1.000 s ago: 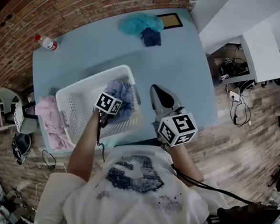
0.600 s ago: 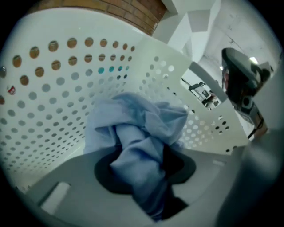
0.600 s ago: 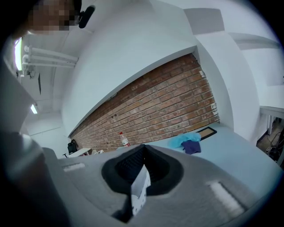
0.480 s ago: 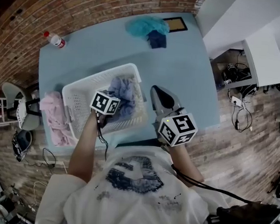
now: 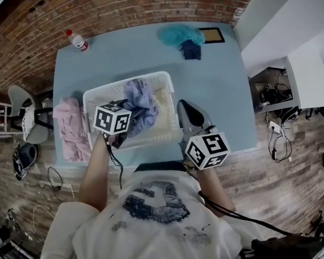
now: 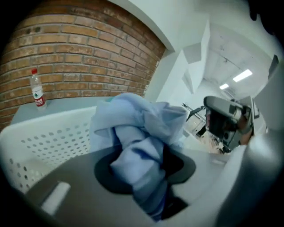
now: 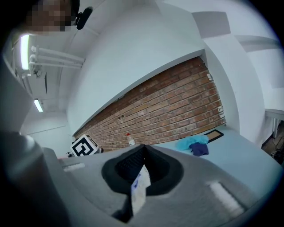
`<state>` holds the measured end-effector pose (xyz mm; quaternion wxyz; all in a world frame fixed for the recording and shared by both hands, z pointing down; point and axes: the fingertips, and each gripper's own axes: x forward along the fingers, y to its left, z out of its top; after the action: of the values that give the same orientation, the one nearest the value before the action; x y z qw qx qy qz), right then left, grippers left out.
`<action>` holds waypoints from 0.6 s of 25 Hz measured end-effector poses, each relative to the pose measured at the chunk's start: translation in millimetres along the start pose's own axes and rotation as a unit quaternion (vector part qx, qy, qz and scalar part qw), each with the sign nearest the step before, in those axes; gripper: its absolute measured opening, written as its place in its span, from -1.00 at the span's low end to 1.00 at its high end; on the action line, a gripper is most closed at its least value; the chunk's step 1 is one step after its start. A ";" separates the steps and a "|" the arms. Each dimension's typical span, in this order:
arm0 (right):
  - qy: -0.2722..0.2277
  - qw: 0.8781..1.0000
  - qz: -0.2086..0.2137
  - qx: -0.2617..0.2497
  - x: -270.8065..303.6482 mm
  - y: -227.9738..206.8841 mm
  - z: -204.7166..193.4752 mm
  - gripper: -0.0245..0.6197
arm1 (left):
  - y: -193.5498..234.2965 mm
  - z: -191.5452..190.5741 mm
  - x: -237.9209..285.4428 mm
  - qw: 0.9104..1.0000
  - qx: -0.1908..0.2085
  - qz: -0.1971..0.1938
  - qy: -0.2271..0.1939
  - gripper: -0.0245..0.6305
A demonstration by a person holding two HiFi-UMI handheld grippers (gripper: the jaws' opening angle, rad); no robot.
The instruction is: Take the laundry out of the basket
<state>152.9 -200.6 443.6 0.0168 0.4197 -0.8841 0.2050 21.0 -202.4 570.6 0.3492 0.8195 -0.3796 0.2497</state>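
Observation:
The white laundry basket (image 5: pixel 99 98) stands on the pale blue table (image 5: pixel 220 91). A light blue garment (image 5: pixel 137 99) rises bunched out of it. My left gripper (image 5: pixel 123 132) is at the basket's near side, shut on that light blue garment (image 6: pixel 137 133), which fills the gap between its jaws (image 6: pixel 144 173). In the left gripper view the basket wall (image 6: pixel 44 142) lies below the cloth. My right gripper (image 5: pixel 183 108) hovers just right of the basket with its jaws shut (image 7: pixel 143 153); a small white slip (image 7: pixel 139 188) shows in their seam.
Pink laundry (image 5: pixel 69 129) lies on the table left of the basket. A teal cloth (image 5: pixel 179 34), a dark blue cloth (image 5: pixel 191 49) and a framed picture (image 5: pixel 213 34) sit at the far edge. A plastic bottle (image 5: pixel 77 39) stands at the far left corner.
My left gripper has drawn back and left with the light blue garment, lifting it higher out of the basket. The right gripper has stayed about where it was.

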 end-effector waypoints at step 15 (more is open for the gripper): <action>-0.020 0.998 0.045 -0.038 8.4 64.5 20.8 -0.93 | -8.2 51.1 -137.7 0.978 -0.005 0.097 -0.185 -0.44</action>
<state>102.1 -178.3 403.7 0.0058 0.3822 -0.9095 0.1633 -46.0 -175.8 442.3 0.2515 0.8087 -0.5169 0.1249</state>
